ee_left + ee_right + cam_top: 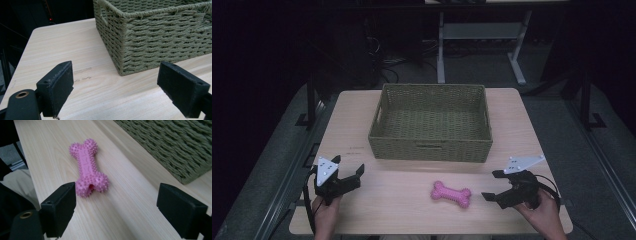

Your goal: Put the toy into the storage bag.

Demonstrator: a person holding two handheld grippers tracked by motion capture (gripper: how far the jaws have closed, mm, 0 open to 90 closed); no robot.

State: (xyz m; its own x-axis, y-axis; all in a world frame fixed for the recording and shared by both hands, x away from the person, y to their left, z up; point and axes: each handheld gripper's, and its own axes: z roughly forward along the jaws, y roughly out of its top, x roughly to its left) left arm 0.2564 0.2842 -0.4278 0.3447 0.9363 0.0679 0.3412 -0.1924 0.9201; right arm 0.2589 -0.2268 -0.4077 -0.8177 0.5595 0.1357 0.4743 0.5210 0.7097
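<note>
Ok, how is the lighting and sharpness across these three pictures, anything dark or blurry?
High view: dim, the room around the pale wooden table nearly black. Left gripper view: bright, the green woven basket sharp. Right gripper view: the pink spiky bone-shaped toy clear, the basket's weave at top right soft and smeared.

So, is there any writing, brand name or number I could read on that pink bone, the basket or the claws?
None readable anywhere.
Pink bone: raised marks along its middle, too blurred to read.
Basket: plain weave, no label.
Table: faint dark marks, too small to read.

Dim room, grey floor (272, 165); white desk frame (479, 37) behind
</note>
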